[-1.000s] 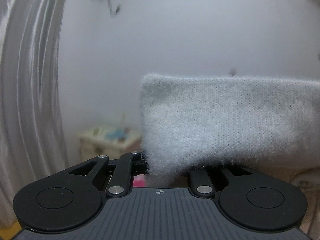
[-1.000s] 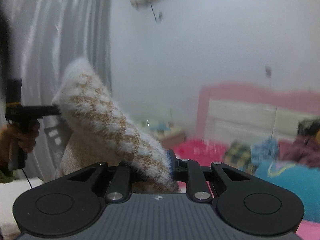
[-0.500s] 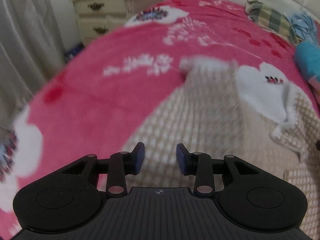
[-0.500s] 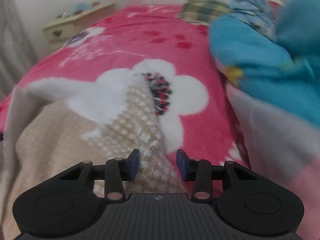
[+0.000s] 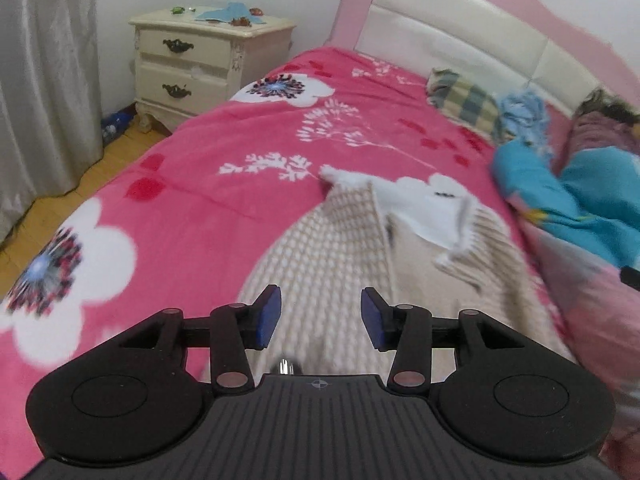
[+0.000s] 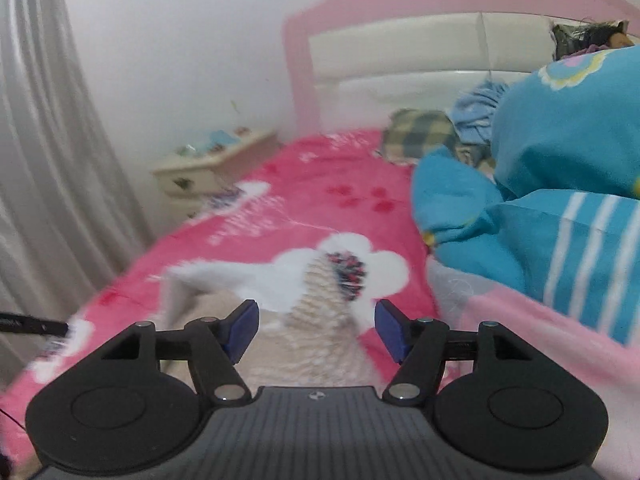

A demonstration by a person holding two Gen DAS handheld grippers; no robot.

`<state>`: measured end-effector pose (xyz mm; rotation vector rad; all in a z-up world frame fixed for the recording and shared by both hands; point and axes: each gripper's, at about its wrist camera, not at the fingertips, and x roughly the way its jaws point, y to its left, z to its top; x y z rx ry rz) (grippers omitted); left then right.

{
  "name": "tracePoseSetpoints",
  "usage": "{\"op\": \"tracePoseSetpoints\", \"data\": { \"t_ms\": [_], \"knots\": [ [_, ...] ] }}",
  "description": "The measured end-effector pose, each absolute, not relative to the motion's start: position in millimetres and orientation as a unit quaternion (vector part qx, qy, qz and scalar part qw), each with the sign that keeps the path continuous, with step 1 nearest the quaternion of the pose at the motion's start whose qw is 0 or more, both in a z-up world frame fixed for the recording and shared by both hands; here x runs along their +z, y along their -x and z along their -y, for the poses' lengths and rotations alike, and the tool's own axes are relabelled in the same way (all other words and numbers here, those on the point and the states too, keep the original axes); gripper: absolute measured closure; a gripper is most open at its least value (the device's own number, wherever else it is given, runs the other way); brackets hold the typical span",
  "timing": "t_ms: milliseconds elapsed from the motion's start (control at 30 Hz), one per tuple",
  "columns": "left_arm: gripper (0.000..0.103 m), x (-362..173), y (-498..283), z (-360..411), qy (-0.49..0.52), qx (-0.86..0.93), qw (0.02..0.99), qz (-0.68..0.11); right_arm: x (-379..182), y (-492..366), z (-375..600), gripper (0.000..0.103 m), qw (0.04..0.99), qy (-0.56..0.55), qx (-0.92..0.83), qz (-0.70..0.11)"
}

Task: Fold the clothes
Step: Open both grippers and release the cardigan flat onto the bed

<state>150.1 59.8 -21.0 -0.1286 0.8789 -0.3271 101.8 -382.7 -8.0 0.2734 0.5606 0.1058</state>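
Observation:
A fuzzy beige-and-white knitted sweater (image 5: 332, 248) lies spread on the pink flowered bedspread (image 5: 192, 184), its white inside turned up at the far end. My left gripper (image 5: 321, 316) hovers over its near part, jaws opening, nothing pressed between the blue pads. In the right wrist view the sweater (image 6: 320, 320) lies on the bed below my right gripper (image 6: 316, 330), whose jaws are also opening with no cloth clamped between them. The tip of the other gripper (image 6: 28, 325) shows at the left edge.
A cream nightstand (image 5: 208, 64) stands left of the bed by a grey curtain (image 5: 44, 80). A blue quilt (image 6: 540, 200) is heaped on the bed's right side, with a checked cloth (image 5: 464, 100) and a person lying near the white headboard (image 5: 460, 36).
Both grippers held the sweater up in the air, shut on it. They came down over the bed, let it go and opened wider; the sweater now lies on the bedspread.

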Motion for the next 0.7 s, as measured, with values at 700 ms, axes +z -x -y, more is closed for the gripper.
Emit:
{"op": "tracePoseSetpoints", "data": {
  "t_ms": [700],
  "knots": [
    [0.068, -118.1, 35.2, -45.0, -0.073, -0.146, 0.847, -0.506, -46.4, 28.4, 255.9, 0.054, 0.862, -0.171, 0.159, -0.451]
  ]
}}
